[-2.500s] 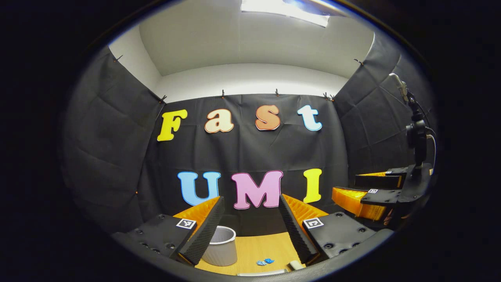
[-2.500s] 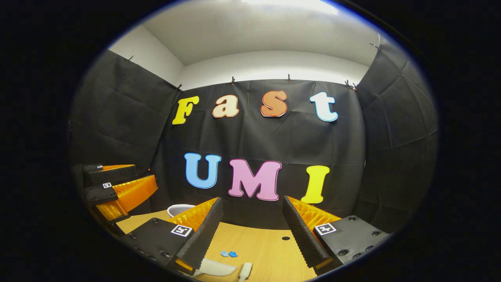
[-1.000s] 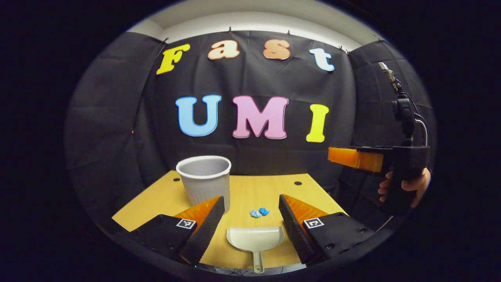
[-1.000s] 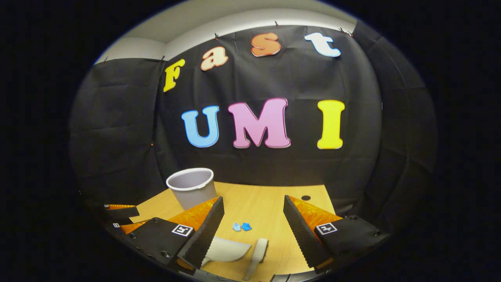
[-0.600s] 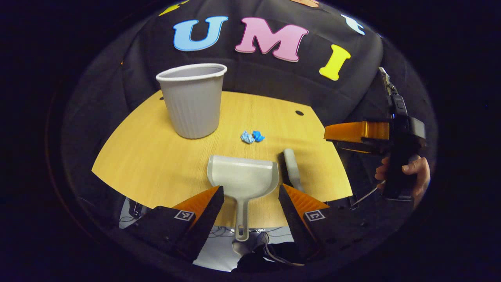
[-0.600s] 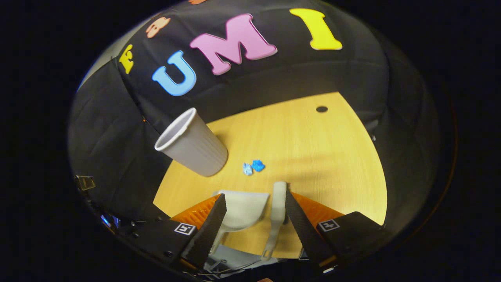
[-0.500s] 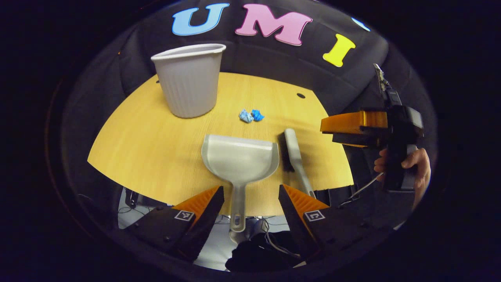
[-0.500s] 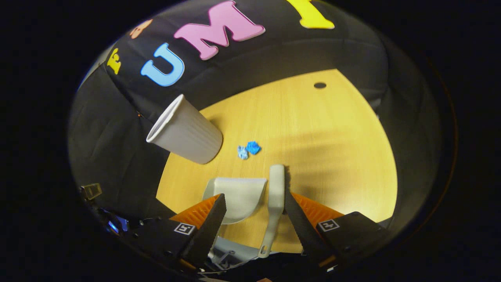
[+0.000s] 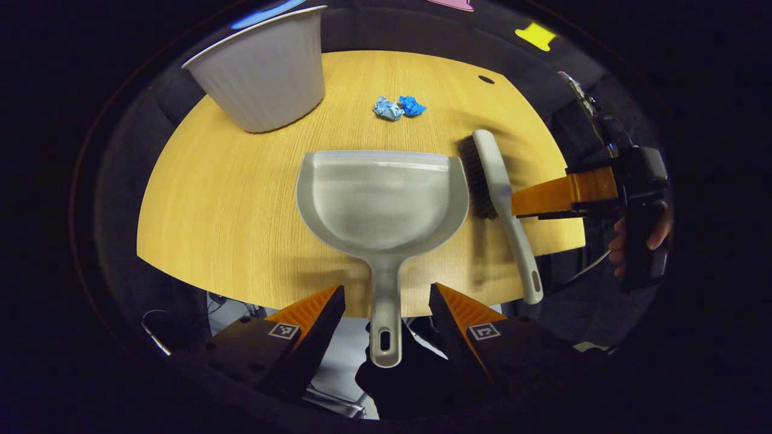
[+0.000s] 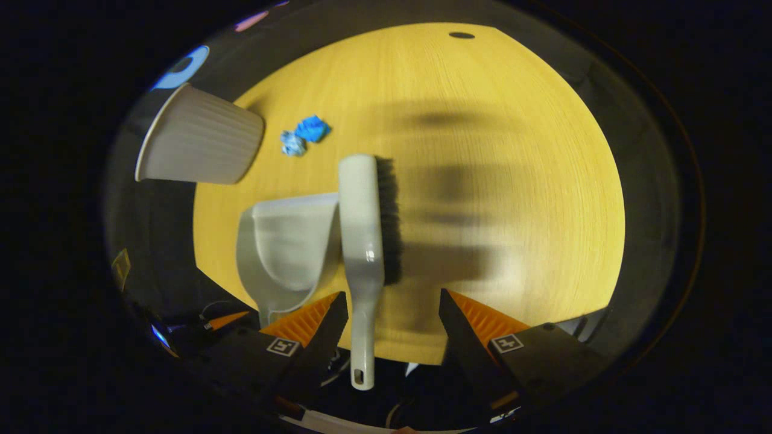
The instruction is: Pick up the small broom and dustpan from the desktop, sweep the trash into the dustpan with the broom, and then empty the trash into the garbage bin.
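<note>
A grey dustpan [image 9: 383, 199] lies on the wooden table [image 9: 211, 199], its handle sticking out past the near edge. My left gripper [image 9: 386, 295] is open above that handle, one finger on each side, not touching it. A grey broom [image 9: 500, 187] with dark bristles lies just right of the pan. In the right gripper view the broom [image 10: 362, 223] points at me, and my right gripper [image 10: 392, 299] is open around its handle, which runs close to the left finger. Two blue paper scraps [image 9: 399, 108] lie beyond the pan. The grey bin [image 9: 259, 75] stands at the far left.
In the left gripper view the right gripper [image 9: 525, 202] hangs over the broom, held by a hand [image 9: 657, 223]. Small cable holes [image 9: 485, 79] mark the table's far side. Cables and floor show below the near edge. Bare wood [image 10: 512, 181] spreads right of the broom.
Both grippers have tipped downward and come in low over the table's near edge. The dustpan handle now lies between the left fingers, the broom handle between the right fingers. Nothing is gripped.
</note>
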